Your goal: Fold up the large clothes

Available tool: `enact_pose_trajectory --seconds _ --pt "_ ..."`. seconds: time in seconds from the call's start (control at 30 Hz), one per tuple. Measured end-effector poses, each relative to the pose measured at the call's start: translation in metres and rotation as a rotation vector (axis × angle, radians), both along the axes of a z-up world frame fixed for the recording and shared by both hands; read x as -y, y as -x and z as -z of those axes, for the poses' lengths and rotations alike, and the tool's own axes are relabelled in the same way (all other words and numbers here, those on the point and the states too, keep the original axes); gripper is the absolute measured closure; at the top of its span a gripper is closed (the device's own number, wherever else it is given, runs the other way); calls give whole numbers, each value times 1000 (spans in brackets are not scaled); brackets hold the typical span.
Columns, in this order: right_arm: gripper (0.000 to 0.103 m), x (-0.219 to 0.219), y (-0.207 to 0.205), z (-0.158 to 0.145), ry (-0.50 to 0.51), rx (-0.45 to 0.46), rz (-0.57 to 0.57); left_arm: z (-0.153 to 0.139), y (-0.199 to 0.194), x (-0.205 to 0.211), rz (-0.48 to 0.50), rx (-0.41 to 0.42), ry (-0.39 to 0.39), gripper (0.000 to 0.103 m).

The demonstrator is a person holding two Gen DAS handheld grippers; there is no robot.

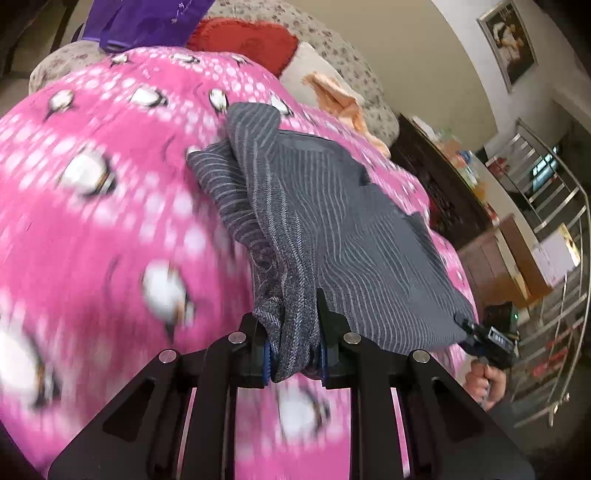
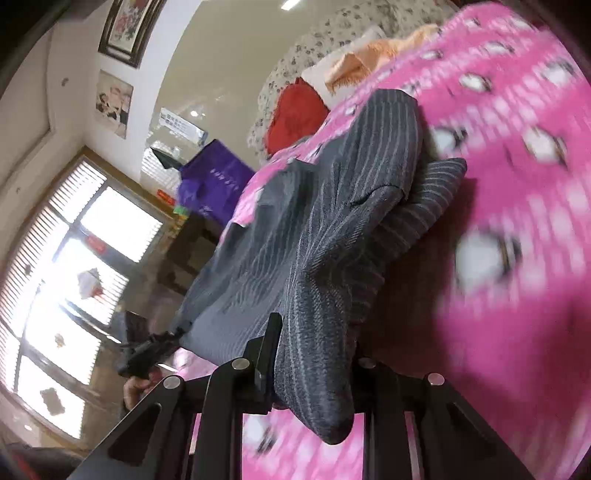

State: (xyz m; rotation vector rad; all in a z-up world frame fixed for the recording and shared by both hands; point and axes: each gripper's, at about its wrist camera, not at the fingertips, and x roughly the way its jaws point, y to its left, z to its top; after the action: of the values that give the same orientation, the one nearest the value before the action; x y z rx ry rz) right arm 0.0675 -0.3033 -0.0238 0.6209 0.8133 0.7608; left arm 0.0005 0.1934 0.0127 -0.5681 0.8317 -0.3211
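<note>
A dark grey striped garment (image 1: 332,206) (image 2: 332,206) is stretched above a pink dotted bedspread (image 1: 92,221) (image 2: 517,184), its far part bunched in folds on the bed. My left gripper (image 1: 295,354) is shut on one near corner, a thick fold pinched between its blue pads. My right gripper (image 2: 314,362) is shut on the other near corner; cloth drapes over and hides its right finger. Each gripper shows small in the other's view, clamped on its corner and held by a hand: the right gripper (image 1: 480,338), the left gripper (image 2: 147,354).
A red heart pillow (image 1: 243,40) (image 2: 295,114), an orange cloth (image 1: 340,99) and a flowered headboard (image 1: 343,48) lie at the bed's far end. A purple bag (image 1: 147,22) (image 2: 214,177) stands to one side. A dark cabinet (image 1: 443,184) and a metal railing (image 1: 554,258) flank the bed.
</note>
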Motion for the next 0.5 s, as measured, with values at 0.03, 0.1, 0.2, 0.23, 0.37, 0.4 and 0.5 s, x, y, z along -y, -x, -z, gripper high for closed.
enact_pose_trajectory --seconds 0.03,0.1,0.2,0.23,0.37,0.4,0.5 --pt "82 3 14 3 -27 -11 -4 -1 9 1 8 -3 -5 86" --pt "82 7 28 9 -60 -37 -1 1 23 4 25 -17 1 85" --pt "80 10 31 31 -61 -108 4 20 21 4 10 -54 -22 77" --pt "80 13 28 41 -68 -156 13 30 19 0 -2 -83 -9 76" --pt "75 40 31 41 -97 -219 73 20 26 -17 -49 -50 -6 71" --pt "75 49 34 32 -81 -201 99 10 29 -23 -80 -18 -45 70" --pt "75 81 41 -2 -13 -120 248 -19 32 -40 -162 54 -109 70"
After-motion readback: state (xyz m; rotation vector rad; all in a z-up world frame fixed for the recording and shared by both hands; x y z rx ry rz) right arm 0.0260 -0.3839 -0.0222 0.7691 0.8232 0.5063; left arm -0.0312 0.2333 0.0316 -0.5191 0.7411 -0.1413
